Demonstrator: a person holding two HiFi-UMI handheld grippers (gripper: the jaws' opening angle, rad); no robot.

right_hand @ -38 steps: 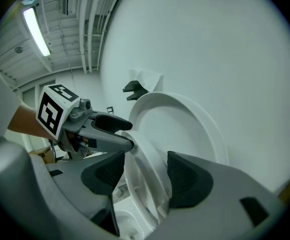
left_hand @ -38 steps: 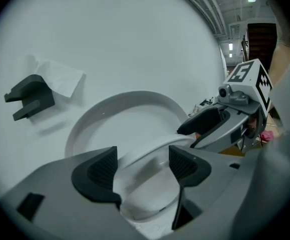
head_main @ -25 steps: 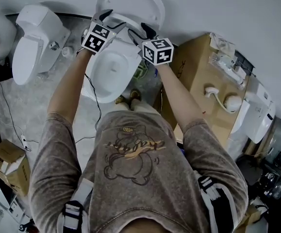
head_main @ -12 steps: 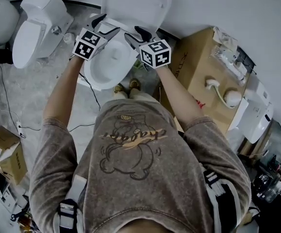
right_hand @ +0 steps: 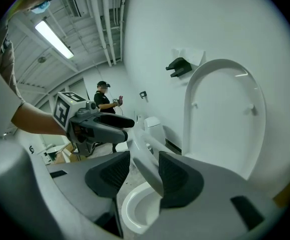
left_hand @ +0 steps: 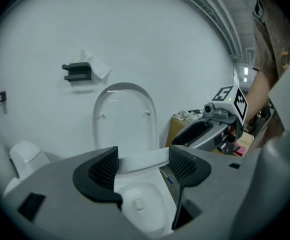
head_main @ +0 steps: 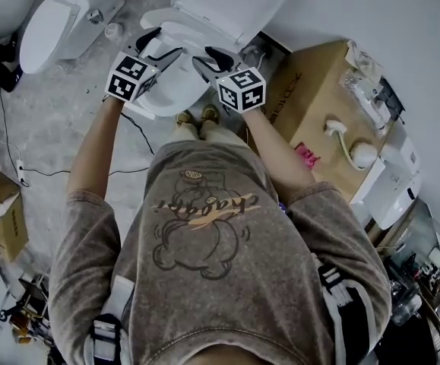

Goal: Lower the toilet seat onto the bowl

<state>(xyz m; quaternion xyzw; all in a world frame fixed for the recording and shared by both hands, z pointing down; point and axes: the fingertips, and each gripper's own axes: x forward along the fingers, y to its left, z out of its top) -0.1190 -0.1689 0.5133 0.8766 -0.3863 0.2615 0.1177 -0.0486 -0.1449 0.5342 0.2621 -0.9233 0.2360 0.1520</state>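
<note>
A: Above the bowl [right_hand: 124, 211], the toilet seat [right_hand: 143, 156] hangs tilted, partway between the upright lid [right_hand: 225, 119] and the rim. Right tongs [right_hand: 143, 176] are closing with the seat's edge between them. One side looks to touch it, the other shows a gap. Not a firm hold yet, in my reading.

B: Left tongs [left_hand: 143, 166]?

A: Wide. The seat's edge crosses the gap, no pinch seen.

B: Advice, then. Let the right close fully before any descent. Keep both sides level so the seat does not twist. Ease it down along its own arc and slow near the rim. Let go only once it rests on porcelain. A drop would slam.
</note>
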